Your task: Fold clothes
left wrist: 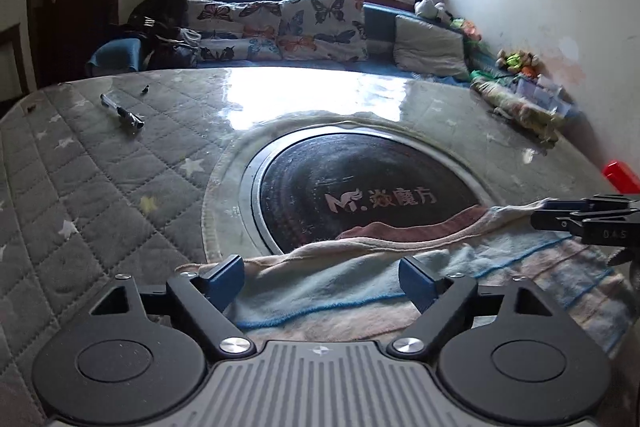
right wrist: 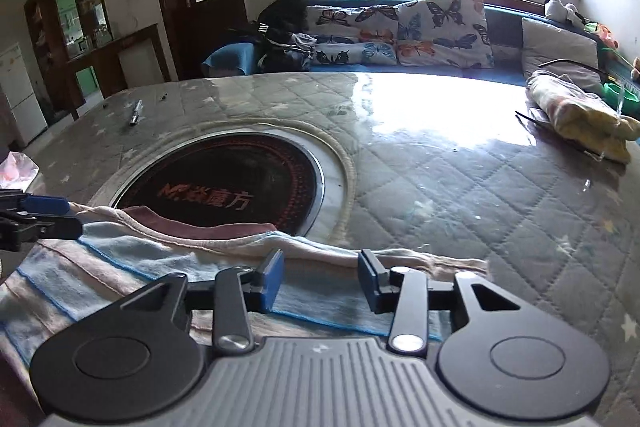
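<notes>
Both hand-held grippers hover low over a striped garment at the near edge of a table. Left gripper (left wrist: 322,281) has its blue-padded fingers spread wide, with nothing between them; right gripper (right wrist: 320,277) is likewise spread and holds nothing. Each shows at the side of the other's view, so they sit side by side, the left one toward the garment's left end and the right one toward its right end.

That striped garment (left wrist: 360,291), pale blue and pinkish-beige with a dusty-pink neckband, lies spread flat. Its far edge laps over the rim of a round black cooktop (left wrist: 360,183) set into the table. A quilted grey cover with stars (left wrist: 100,163) lies under a glossy clear sheet on the tabletop. A pen (left wrist: 122,113) rests far off to the left, and a bundled yellowish cloth (right wrist: 576,115) lies far right.

Judging by the pose, the step in hand is lining up on the fabric for a grasp. Whether folds are already made cannot be told. A grasp would call for lowering each gripper until a pad slides under the edge, then pinching.
</notes>
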Motion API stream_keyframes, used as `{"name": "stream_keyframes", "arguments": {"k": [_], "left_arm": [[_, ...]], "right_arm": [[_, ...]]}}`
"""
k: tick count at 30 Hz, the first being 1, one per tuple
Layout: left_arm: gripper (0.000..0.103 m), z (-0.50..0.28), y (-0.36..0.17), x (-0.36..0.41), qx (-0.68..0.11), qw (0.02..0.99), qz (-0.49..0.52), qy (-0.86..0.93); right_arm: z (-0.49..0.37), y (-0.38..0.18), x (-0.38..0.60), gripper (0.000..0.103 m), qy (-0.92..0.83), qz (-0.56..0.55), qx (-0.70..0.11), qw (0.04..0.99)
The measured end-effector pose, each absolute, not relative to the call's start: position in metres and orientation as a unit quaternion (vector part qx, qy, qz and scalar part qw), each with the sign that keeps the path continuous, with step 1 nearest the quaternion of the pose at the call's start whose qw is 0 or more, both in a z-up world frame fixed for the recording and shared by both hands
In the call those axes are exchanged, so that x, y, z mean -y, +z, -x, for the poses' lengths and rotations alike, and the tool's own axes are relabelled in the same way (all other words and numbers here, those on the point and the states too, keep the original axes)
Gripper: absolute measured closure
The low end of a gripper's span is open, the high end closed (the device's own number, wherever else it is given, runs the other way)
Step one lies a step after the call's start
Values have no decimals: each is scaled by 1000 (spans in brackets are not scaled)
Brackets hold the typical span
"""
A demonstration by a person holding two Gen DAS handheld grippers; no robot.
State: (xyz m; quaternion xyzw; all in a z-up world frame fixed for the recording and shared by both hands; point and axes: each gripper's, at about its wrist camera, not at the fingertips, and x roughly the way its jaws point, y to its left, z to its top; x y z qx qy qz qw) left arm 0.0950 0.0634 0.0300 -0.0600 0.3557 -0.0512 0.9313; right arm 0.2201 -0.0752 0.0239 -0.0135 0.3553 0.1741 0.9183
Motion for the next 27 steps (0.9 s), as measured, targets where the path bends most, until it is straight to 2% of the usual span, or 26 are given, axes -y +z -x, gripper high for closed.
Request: {"name": "stream_keyframes", "arguments": {"k": [9, 14, 15, 16, 17, 18, 21, 27], "left_arm": [[16, -106, 25, -60, -363, 931, 38, -10], [15, -78, 42, -73, -321, 946, 36, 6], [9, -70, 47, -76, -309, 950, 39, 6], [4, -59, 52, -78, -292, 955, 43, 1], [0, -49, 57, -81, -276, 960, 48, -6], [0, -41, 62, -83, -262, 963, 53, -12], [0, -23, 68, -87, -239, 969, 58, -18], [0, -17, 64, -97, -252, 965, 71, 23]], "right_arm": [[-214, 20, 75, 54, 176, 6, -345, 922], [-197, 33, 74, 52, 192, 5, -322, 927], [-193, 36, 73, 51, 195, 5, -317, 928], [-190, 38, 73, 43, 198, 5, -313, 929], [-186, 41, 73, 31, 201, 5, -308, 930], [-183, 43, 72, 20, 204, 5, -303, 931], [-172, 51, 62, 18, 226, 17, -290, 930], [-170, 50, 16, 13, 280, 30, -303, 910]]}}
